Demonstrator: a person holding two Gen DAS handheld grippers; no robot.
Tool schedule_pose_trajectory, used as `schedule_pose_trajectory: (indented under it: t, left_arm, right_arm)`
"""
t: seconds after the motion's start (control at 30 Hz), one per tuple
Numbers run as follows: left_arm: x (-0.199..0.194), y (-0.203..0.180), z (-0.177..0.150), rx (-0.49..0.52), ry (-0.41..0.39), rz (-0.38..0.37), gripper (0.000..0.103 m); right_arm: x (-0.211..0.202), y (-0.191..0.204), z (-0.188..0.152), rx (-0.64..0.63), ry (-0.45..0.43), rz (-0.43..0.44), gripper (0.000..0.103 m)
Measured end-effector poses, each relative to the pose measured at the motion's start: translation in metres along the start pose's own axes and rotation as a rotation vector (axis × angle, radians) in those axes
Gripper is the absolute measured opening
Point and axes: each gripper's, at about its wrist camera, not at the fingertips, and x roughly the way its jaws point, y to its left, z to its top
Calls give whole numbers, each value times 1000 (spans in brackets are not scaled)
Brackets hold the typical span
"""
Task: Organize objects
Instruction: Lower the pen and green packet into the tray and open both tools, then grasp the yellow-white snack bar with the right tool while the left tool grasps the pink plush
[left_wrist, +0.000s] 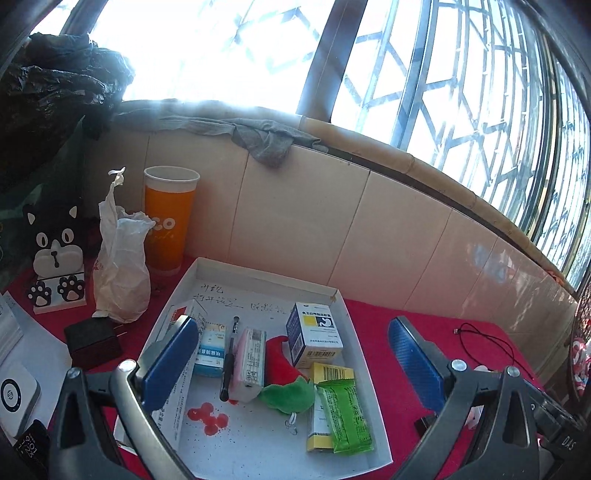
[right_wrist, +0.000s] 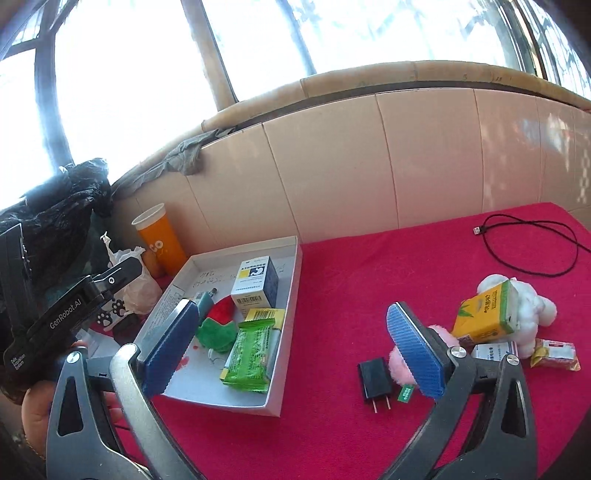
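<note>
The white tray is your collecting point, sitting on the red cloth against the tiled wall. Already in it: a blue-and-white medicine box at its far side, a green snack packet lying over a yellow box, a red-and-green plush, and, in the left wrist view, a pen and a pink carton.

By my reading you are between items: both tools are empty. Your right gripper stands spread wide with nothing between its pads, and your left gripper is just as wide, hanging over the tray.

What remains lies at about 3 o'clock from the tray, well apart from it: a black charger plug, a pink plush partly behind your right finger, a yellow drink carton leaning on a white plush, a small white box and a wrapped snack. The plug looks the simplest next pick; it lies flat and separate, so come down square over its narrow sides.

The tray's near right rim is low, so lift clear before crossing. Free space inside is at its 6 o'clock corner. Between tray and pile the cloth is bare. A black cable loops at 1 o'clock, out of your path.
</note>
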Motion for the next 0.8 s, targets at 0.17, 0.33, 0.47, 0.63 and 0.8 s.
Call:
schedule_pose_trajectory:
  t: [0.17, 0.33, 0.47, 0.63, 0.8]
  left_arm:
    - [-1, -9, -3, 15, -7, -9, 103]
    - [4, -31, -12, 67, 18, -40, 103]
    - [13, -60, -25, 165, 77, -101, 103]
    - [27, -98, -46, 255, 171, -219, 103]
    - [44, -137, -71, 423, 247, -289, 103]
  right_arm:
    - [-37, -49, 11, 110, -113, -93, 103]
    - [-50, -103, 11, 186, -104, -207, 103]
    - [-59, -157, 6, 273, -88, -299, 103]
    - [-56, -234, -5, 390, 34, -322, 103]
    - [-44, -261, -17, 263, 139, -343, 103]
